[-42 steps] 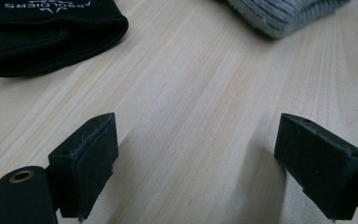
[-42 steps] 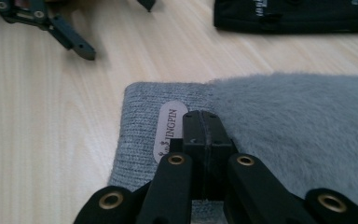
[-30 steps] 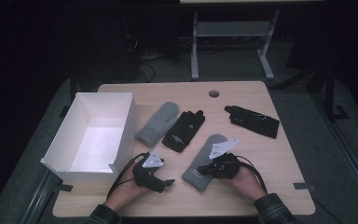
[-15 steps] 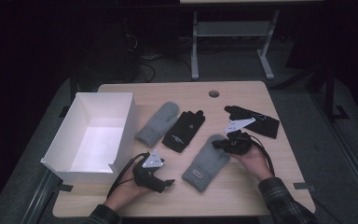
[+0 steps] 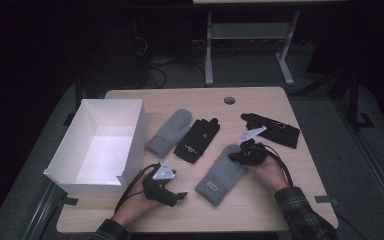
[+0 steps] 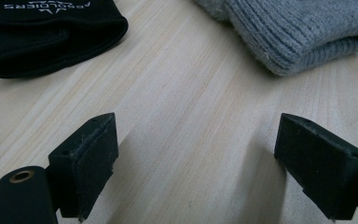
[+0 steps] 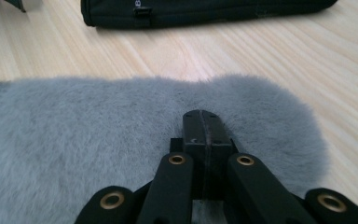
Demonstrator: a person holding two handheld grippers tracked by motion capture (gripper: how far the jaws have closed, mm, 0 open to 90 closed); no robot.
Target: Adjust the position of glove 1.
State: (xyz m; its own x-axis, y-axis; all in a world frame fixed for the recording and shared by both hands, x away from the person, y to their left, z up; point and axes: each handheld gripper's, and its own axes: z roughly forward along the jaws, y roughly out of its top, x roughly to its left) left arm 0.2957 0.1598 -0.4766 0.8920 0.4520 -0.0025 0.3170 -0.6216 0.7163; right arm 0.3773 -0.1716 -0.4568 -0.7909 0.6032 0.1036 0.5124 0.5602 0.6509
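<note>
A fuzzy grey mitten (image 5: 220,174) lies near the front of the table, its tip pointing away from me. My right gripper (image 5: 234,158) is shut and sits low over that tip; in the right gripper view the pressed-together jaws (image 7: 204,123) lie against the grey fur (image 7: 74,154) with no fabric visible between them. My left gripper (image 5: 179,197) rests open near the front edge, just left of the mitten's cuff. In the left gripper view its pads (image 6: 91,154) frame bare wood, with a black glove cuff (image 6: 42,37) and the mitten's knitted cuff (image 6: 298,32) beyond.
A white open box (image 5: 97,145) stands at the left. A second grey mitten (image 5: 169,132) and a black glove (image 5: 198,140) lie mid-table; another black glove (image 5: 275,130) lies at the right. A round hole (image 5: 229,100) sits near the far edge.
My right gripper has moved away from me along the near grey mitten, from its middle to its tip, staying shut. The left gripper has kept still.
</note>
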